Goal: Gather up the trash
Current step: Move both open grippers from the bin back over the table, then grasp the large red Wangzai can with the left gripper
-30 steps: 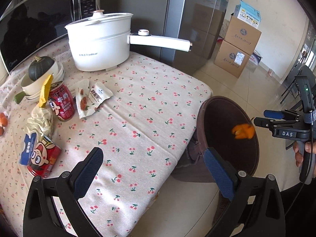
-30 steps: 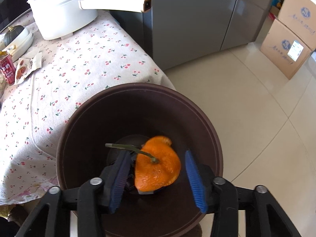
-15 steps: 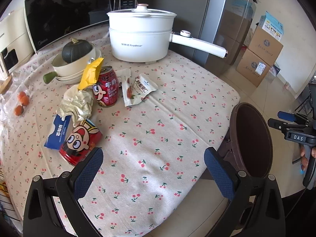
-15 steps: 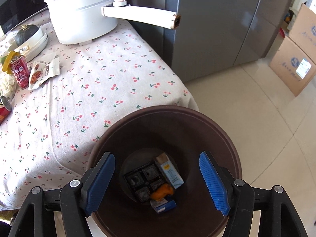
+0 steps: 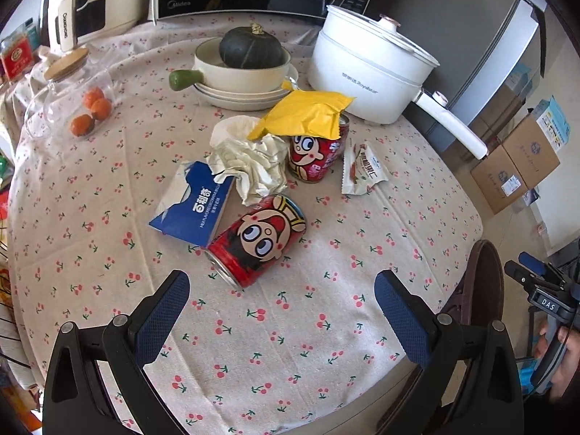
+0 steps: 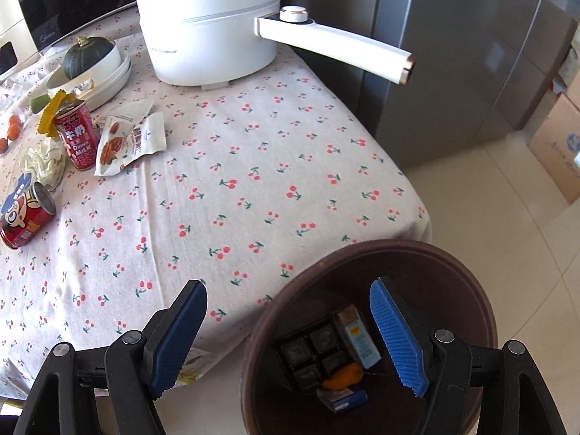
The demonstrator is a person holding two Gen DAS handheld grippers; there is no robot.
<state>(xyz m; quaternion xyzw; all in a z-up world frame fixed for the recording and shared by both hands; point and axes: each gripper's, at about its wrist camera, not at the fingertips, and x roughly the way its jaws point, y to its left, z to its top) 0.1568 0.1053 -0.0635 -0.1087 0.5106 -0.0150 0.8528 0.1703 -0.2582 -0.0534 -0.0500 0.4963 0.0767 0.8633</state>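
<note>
Cherry-print cloth covers the surface, where the trash lies clustered: a tipped red can, a blue carton, crumpled paper, an upright can under a yellow wrapper, and a snack packet. Left tool hovers spread and empty. Right tool, opening with nothing between its jaws, hangs over the brown bin holding orange peel.

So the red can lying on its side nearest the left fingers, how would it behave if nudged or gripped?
The red can lies on its side on the tablecloth, so a nudge across its length would probably roll it. Its end looks opened, so it is likely near-empty and light. Its smooth round wall may slip or dent under a hard squeeze.
</note>
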